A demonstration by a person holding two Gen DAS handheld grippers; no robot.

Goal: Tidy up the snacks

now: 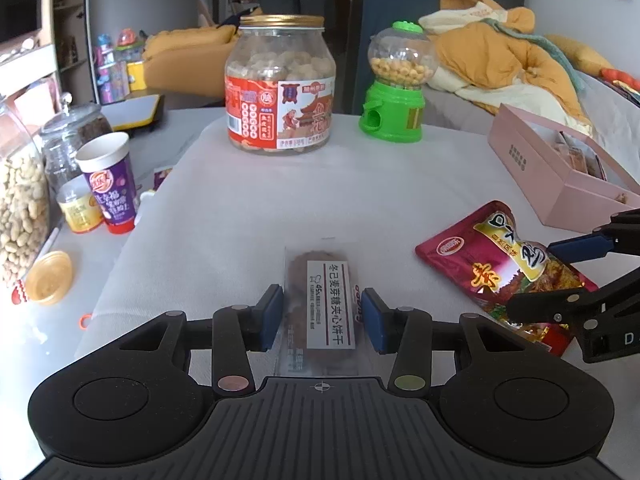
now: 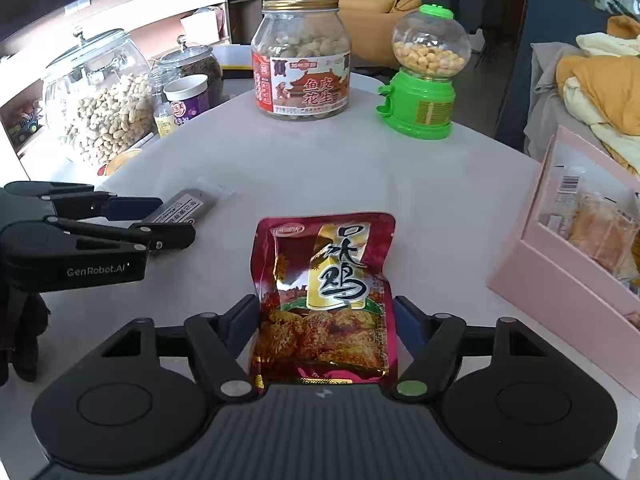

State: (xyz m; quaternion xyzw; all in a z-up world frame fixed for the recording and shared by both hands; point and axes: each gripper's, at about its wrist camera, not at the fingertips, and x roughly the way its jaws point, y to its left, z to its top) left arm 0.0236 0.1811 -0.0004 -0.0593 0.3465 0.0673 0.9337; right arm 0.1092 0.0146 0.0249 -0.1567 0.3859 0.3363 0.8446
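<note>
A clear-wrapped biscuit packet (image 1: 320,304) with a white label lies on the white cloth (image 1: 320,200). My left gripper (image 1: 323,316) is open, with one blue pad on each side of it. A red chicken snack pouch (image 2: 324,296) lies flat between the fingers of my right gripper (image 2: 326,320). The right jaws are close around it; contact is not clear. The pouch (image 1: 500,264) and right gripper (image 1: 560,276) also show in the left wrist view. The left gripper (image 2: 160,218) and biscuit packet (image 2: 184,208) show in the right wrist view.
A peanut jar with a gold lid (image 1: 280,84) and a green candy dispenser (image 1: 396,84) stand at the back. An open pink box (image 2: 568,248) holding snacks is on the right. A purple cup (image 1: 108,184), glass jars (image 2: 100,96) and a yellow lid (image 1: 50,276) are on the left.
</note>
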